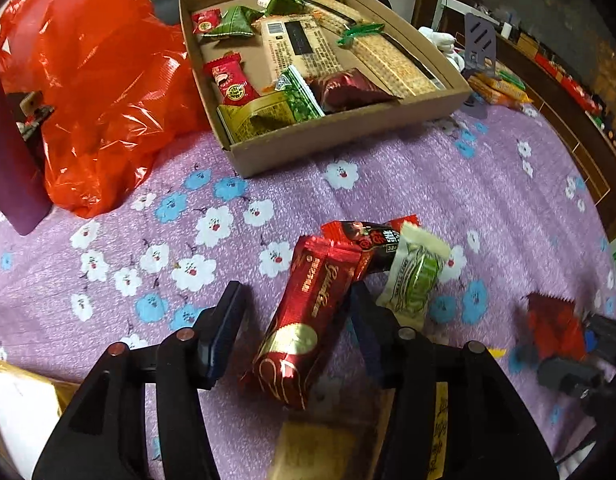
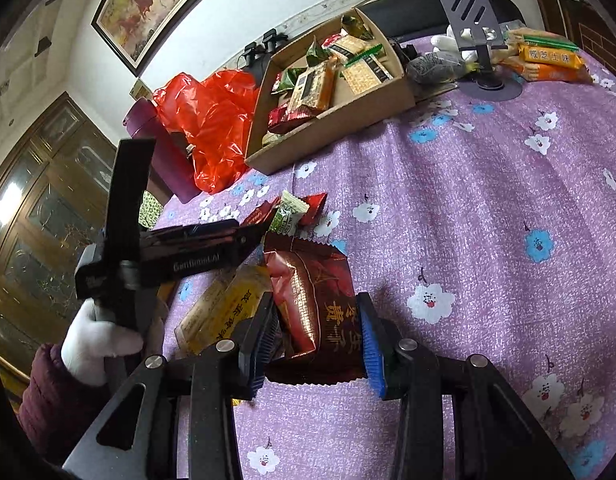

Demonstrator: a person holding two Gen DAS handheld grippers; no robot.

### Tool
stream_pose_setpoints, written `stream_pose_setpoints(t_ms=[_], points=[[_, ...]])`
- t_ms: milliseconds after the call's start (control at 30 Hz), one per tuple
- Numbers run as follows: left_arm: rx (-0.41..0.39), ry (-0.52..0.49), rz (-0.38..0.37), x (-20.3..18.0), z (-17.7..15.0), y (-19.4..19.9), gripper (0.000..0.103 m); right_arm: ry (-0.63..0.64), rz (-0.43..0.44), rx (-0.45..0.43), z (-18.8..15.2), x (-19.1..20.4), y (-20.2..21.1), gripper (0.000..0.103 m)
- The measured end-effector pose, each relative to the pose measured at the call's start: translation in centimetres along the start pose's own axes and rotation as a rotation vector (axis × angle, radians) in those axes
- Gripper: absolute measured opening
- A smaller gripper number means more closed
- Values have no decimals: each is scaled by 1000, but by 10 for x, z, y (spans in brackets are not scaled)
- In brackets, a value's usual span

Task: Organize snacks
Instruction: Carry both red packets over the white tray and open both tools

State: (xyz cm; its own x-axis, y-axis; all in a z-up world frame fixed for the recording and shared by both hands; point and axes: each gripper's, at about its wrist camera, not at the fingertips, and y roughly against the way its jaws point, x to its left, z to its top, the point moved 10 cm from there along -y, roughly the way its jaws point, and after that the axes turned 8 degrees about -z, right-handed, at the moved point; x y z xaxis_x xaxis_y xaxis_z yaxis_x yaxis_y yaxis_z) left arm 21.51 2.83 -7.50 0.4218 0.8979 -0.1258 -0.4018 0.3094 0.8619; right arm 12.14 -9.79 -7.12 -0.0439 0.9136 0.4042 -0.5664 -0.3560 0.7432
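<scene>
My left gripper (image 1: 295,300) is open, its jaws on either side of a red and gold snack bar (image 1: 303,320) lying on the purple flowered cloth. A dark red wrapper (image 1: 368,240) and a white and green candy (image 1: 418,276) lie just beyond it. My right gripper (image 2: 318,328) is shut on a dark red snack packet (image 2: 314,300), next to a yellow packet (image 2: 223,312). The cardboard tray (image 1: 348,132) holds several snacks at the back; it also shows in the right wrist view (image 2: 332,124). The left gripper appears in the right wrist view (image 2: 263,232).
A red plastic bag (image 1: 95,92) and a purple bottle (image 1: 11,168) stand left of the tray. A phone stand (image 2: 476,20), white gloves and orange packets (image 2: 548,60) lie at the far right. The table edge runs along the right (image 1: 588,168).
</scene>
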Motion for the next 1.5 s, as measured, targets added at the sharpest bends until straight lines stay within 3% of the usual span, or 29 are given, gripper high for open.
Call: stream_pose_setpoints(t_ms=[67, 167, 367, 633, 1033, 1333, 1500], points=[[1, 1, -4, -1, -1, 1, 50, -1, 0, 5, -1, 0, -1, 40], [-5, 20, -5, 0, -1, 4, 23, 1, -5, 8, -2, 0, -3, 40], [-36, 69, -5, -1, -13, 19, 23, 0, -10, 6, -2, -2, -3, 40], [-126, 24, 21, -26, -27, 59, 23, 6, -10, -8, -3, -1, 1, 40], [-284, 135, -100, -49, -58, 136, 23, 20, -13, -38, -1, 4, 10, 40], [-375, 176, -118, -55, -86, 182, 23, 33, -27, -75, 1, 6, 17, 40], [-430, 191, -117, -46, -99, 212, 23, 31, -89, -106, 0, 0, 17, 40]])
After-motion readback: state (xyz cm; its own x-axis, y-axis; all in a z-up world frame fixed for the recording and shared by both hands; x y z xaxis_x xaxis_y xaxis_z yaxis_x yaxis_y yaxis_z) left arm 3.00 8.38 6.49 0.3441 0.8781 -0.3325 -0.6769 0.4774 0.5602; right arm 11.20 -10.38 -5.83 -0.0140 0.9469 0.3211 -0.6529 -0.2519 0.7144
